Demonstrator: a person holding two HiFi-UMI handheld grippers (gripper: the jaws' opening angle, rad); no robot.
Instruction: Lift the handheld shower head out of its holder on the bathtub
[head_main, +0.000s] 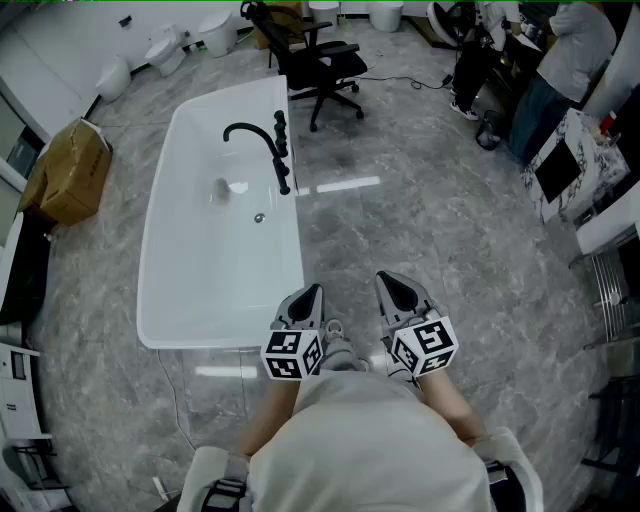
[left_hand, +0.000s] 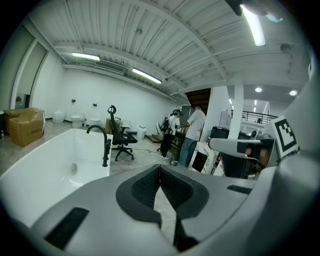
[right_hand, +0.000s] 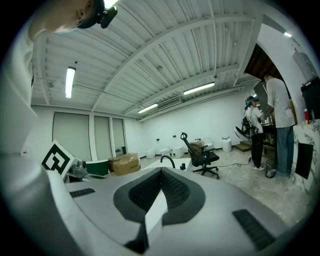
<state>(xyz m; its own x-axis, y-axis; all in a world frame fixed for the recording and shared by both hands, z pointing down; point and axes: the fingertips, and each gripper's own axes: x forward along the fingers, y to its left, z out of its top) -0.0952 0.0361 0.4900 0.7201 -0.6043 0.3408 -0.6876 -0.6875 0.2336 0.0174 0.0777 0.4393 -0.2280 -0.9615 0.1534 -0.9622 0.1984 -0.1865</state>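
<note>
Nothing done yet on this job. Standing at the near end of the white bathtub (head_main: 222, 280), looking down along it. Holding the left gripper (head_main: 312, 296) and the right gripper (head_main: 390, 285) close to the body, side by side, near the tub's near right corner and over the grey floor (head_main: 430, 220). Left gripper clenched, tips together, with nothing in between. Right gripper clenched the same way, also with nothing in it. Touching nothing with either one.

Far up the tub, on its right rim: a black faucet (head_main: 250, 131) with a curved spout bending over the inside of the tub. Just beside it on the same rim, a thin black stick standing upright, most likely the handheld shower head (head_main: 283, 172) sitting in its holder. Too small here to tell the head from the holder. Well apart from both grippers.

Past the far end of the tub, a black office chair (head_main: 325, 65). Off to the left, a brown cardboard box (head_main: 70, 175).

Left to do, by the look of it: everything.
- Step along the right side of the tub to get near that rim.
- Open one gripper, whichever ends up nearer.
- Close it round the thin black stick, not the faucet beside it.
- Lift straight up, slowly, so as not to catch on the holder or bump the spout.
- Watch for a hose, not visible from here.
</note>
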